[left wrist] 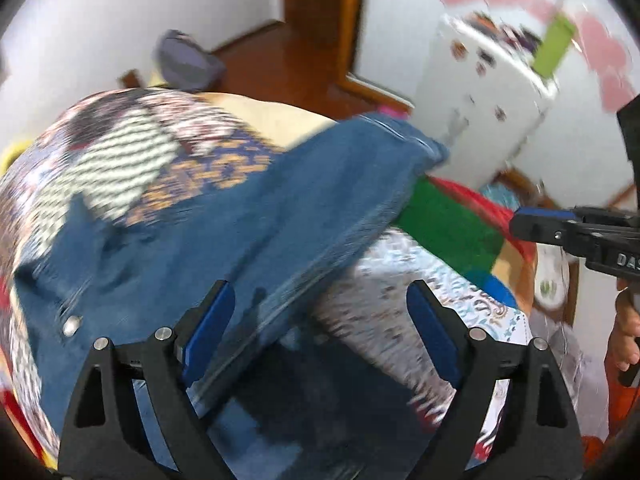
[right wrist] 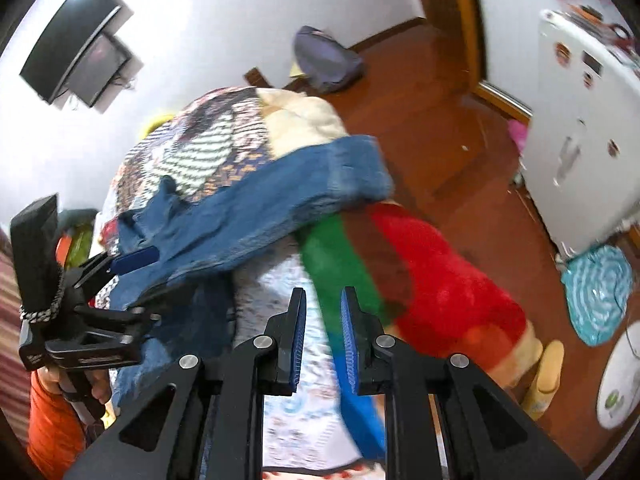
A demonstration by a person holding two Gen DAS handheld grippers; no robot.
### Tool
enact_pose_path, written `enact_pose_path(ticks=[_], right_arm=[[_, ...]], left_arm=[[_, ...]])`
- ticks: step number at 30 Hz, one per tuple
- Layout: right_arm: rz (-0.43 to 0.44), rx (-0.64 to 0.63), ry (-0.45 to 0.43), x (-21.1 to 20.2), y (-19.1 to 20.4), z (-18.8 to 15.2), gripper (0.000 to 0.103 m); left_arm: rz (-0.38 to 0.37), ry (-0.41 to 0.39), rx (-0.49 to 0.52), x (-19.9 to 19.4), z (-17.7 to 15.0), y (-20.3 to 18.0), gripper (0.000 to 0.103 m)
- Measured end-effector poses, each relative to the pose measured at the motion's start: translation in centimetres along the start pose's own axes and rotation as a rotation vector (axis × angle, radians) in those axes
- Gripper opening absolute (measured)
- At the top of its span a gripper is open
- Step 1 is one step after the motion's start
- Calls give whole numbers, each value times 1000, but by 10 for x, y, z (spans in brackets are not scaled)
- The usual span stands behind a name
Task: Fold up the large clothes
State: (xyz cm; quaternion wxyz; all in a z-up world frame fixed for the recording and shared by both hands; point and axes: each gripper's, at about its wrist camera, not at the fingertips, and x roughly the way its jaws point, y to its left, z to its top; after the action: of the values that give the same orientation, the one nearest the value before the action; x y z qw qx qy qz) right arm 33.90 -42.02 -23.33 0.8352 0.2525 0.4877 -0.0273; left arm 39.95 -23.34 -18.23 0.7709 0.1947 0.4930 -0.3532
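Observation:
A blue denim garment (left wrist: 280,200) with a metal stud lies spread over a patterned quilt (left wrist: 120,152) on a bed. It also shows in the right wrist view as the denim garment (right wrist: 260,208). My left gripper (left wrist: 320,292) hovers over its near edge, jaws wide open, with cloth below the pads but not pinched. From the right wrist view the left gripper (right wrist: 148,280) sits at the garment's left end. My right gripper (right wrist: 323,296) is shut with nothing in it, above a pale printed sheet beside the garment. In the left wrist view the right gripper (left wrist: 524,224) shows at the right edge.
A red and green plush blanket (right wrist: 440,280) hangs off the bed's right side over the wooden floor (right wrist: 420,120). A white fridge (right wrist: 580,140), a teal mat (right wrist: 600,292) and a slipper (right wrist: 548,372) stand to the right. A backpack (right wrist: 328,60) lies by the far wall.

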Motion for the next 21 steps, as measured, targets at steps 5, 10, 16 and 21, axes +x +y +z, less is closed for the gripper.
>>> enact_pose_path(ticks=[5,10,16,21], right_arm=[[-5,35,19,5,-18,-9,14],[6,85,29,8,-34,-16,14],[-28,58,16,7,-32,-15,14],[-23,18,26,14,-16,-12,14]], left_arm=[[9,50,86,37,24,-33,87],[160,61,228,64,31,-50,56],[196,8,204,59,29,-31,16],[185,-154,76,-2,35,3,12]])
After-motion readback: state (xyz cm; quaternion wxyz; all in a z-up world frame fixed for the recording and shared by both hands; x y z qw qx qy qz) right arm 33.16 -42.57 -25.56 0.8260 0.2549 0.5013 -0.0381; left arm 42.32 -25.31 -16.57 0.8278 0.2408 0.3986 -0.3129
